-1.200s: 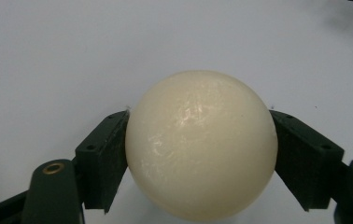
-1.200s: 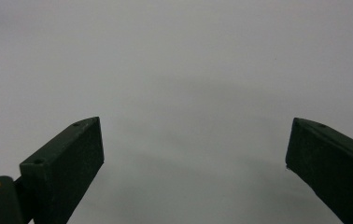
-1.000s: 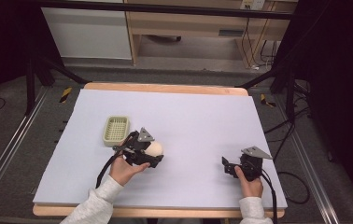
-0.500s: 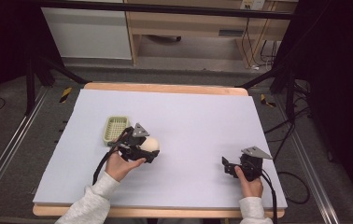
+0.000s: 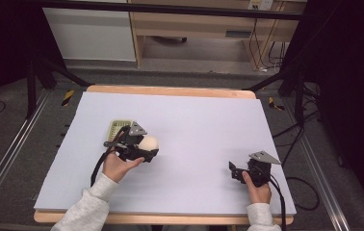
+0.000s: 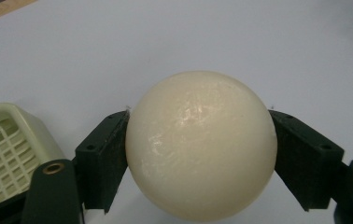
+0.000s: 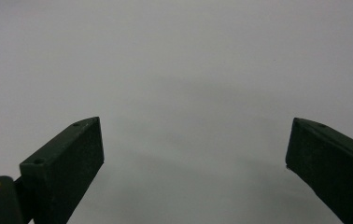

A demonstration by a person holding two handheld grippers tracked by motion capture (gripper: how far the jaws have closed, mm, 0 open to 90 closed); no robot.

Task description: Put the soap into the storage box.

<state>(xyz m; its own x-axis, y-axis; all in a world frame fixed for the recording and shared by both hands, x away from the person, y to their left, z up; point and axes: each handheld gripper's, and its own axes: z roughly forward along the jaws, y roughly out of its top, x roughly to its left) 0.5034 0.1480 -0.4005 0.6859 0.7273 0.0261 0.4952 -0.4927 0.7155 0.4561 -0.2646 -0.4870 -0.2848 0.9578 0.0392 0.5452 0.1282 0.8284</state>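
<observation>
A cream-white ball (image 6: pixel 201 145) sits clamped between the two black jaws of my left gripper (image 6: pixel 198 156), whose pads press on its sides. From above, that ball (image 5: pixel 149 142) and left gripper (image 5: pixel 147 147) hang over the left middle of the lilac table top (image 5: pixel 199 120). A pale green slotted basket (image 5: pixel 119 128) lies just behind the left hand; its corner (image 6: pixel 6 149) is at the lower left of the left gripper view. My right gripper (image 5: pixel 233 171) rests near the front right, jaws wide apart (image 7: pixel 195 158) with only bare table between them.
The table's wooden front edge (image 5: pixel 170 219) runs just before the person's sleeves. Black frame legs (image 5: pixel 35 72) and cables (image 5: pixel 305 144) stand around the table on the floor. A wooden shelf unit (image 5: pixel 194 29) stands beyond the far edge.
My left gripper has carried the ball a little to the left and away from the person, toward the green basket. The right gripper has stayed where it was.
</observation>
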